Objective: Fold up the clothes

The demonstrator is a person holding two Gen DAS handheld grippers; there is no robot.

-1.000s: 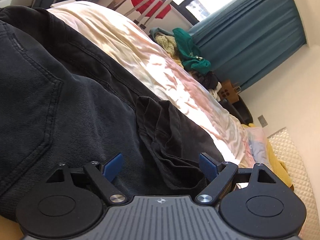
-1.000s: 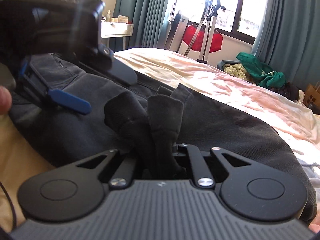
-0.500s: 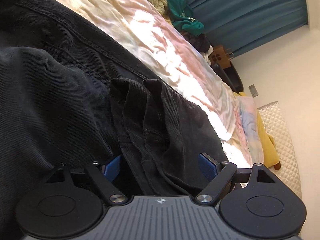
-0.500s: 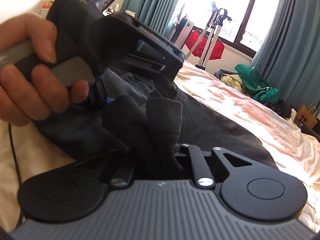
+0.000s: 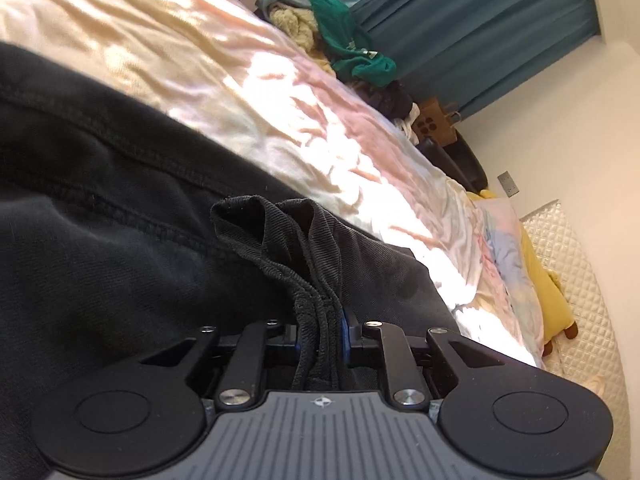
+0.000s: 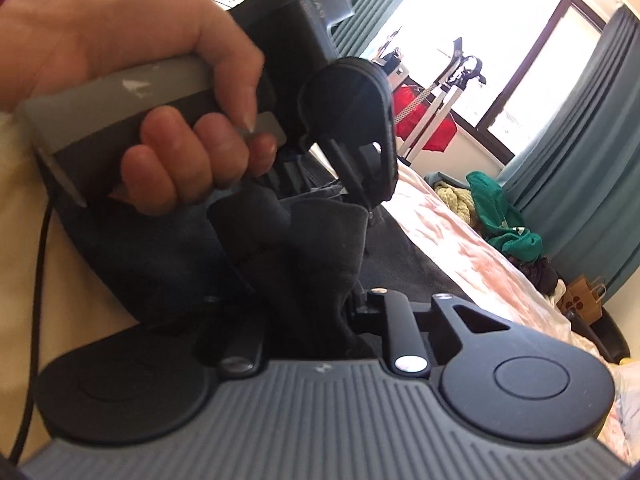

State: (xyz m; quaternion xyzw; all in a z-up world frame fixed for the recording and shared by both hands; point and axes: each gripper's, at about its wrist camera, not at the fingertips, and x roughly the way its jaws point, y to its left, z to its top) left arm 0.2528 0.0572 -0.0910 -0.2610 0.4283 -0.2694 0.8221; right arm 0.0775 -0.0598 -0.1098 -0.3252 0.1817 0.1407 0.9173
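Observation:
Black jeans (image 5: 100, 208) lie spread on the bed. My left gripper (image 5: 322, 330) is shut on a bunched fold of the jeans' edge (image 5: 280, 232) that stands up between its fingers. My right gripper (image 6: 316, 312) is shut on another bunched fold of the same black jeans (image 6: 304, 240). In the right wrist view the left gripper's body (image 6: 348, 120) and the hand holding it (image 6: 132, 92) are close above and behind that fold.
The bed has a pale cream and pink sheet (image 5: 260, 92). A pile of green and yellow clothes (image 5: 340, 48) lies at its far edge by teal curtains (image 5: 480, 28). A drying rack with a red garment (image 6: 428, 128) stands by the window. A brown paper bag (image 6: 584, 296) sits on the floor.
My left gripper moved onto the raised fold of the jeans and closed on it. The right gripper kept its hold and tilted; the left hand came nearer in its view.

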